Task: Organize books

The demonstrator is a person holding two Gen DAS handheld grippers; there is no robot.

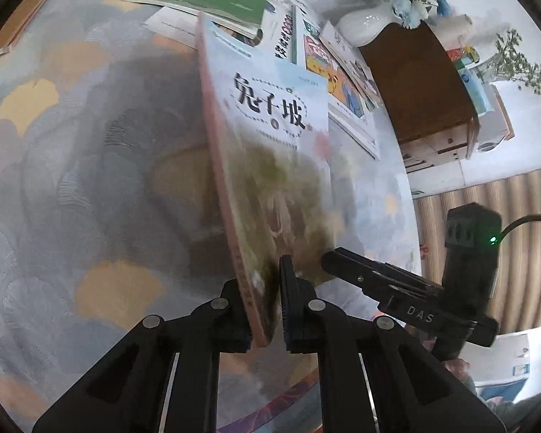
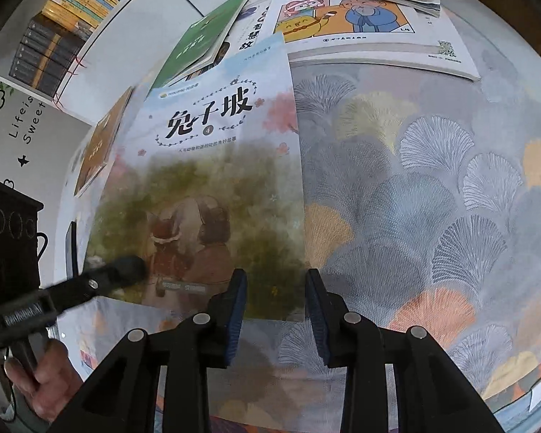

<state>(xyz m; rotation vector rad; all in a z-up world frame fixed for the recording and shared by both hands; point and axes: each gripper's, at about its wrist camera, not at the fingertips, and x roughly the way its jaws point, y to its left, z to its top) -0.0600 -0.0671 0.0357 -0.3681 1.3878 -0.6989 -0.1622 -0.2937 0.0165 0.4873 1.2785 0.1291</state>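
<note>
Your left gripper (image 1: 270, 299) is clamped on the near edge of the picture book (image 1: 267, 151), which stands tilted above the tablecloth (image 1: 90, 180). Your right gripper (image 2: 276, 303), jaws apart and empty, sits at the book's right corner; other books (image 2: 371, 25) lie beyond.

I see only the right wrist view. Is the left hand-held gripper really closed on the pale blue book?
Observer: Yes, the left hand-held gripper is shut on the pale blue book at its near edge, beside the pink spine.
Operator: Does the book lie flat?
Observer: No, it is tilted up off the tablecloth, with a shadow under it.
Operator: What stands beyond the table?
Observer: A white vase of flowers on a brown cabinet.
</note>
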